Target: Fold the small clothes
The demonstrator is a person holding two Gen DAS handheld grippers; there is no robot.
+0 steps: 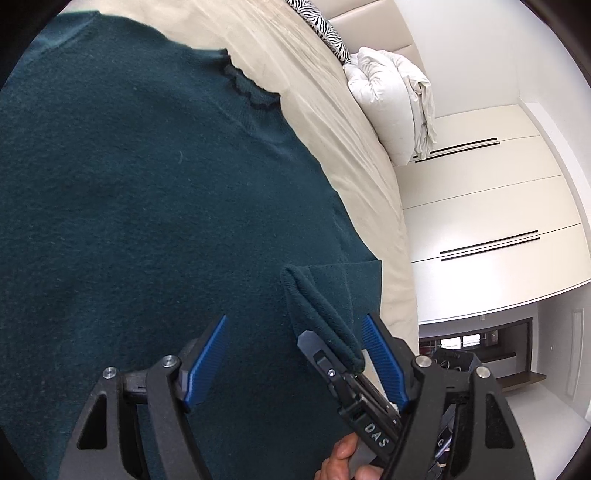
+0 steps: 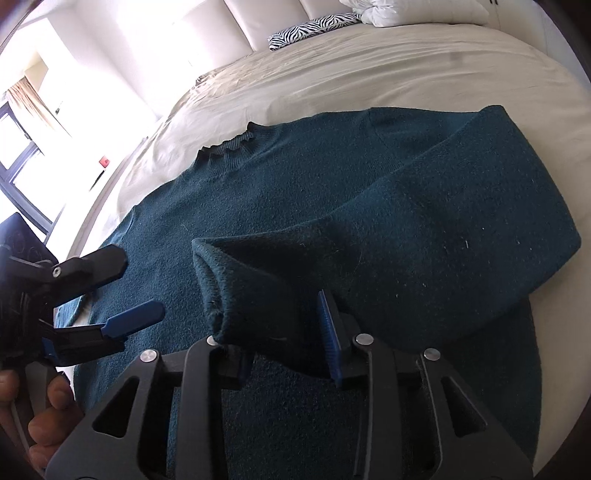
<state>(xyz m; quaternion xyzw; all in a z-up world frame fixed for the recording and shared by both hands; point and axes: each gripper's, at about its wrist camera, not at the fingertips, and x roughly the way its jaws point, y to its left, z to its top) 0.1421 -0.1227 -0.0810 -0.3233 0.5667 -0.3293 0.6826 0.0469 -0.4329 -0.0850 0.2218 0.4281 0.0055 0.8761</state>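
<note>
A dark teal sweater (image 1: 147,184) (image 2: 277,192) lies flat on the bed, its frilled collar (image 2: 229,147) pointing toward the headboard. One sleeve (image 2: 443,229) is folded across the body. Its cuff (image 2: 221,280) (image 1: 317,306) stands raised between the jaws of my right gripper (image 2: 273,317), which stand apart, open around it; the left pad is hidden under the fabric. My left gripper (image 1: 295,321) (image 2: 140,284) hovers open just to the left over the sweater, holding nothing. In the left wrist view one right-gripper finger (image 1: 312,345) shows beneath the cuff.
The beige bedsheet (image 1: 332,110) (image 2: 369,74) extends beyond the sweater. A zebra pillow (image 2: 314,29) and a bundled white duvet (image 1: 391,96) lie near the padded headboard. White wardrobe doors (image 1: 480,184) stand beside the bed. A hand (image 2: 48,424) holds the left gripper.
</note>
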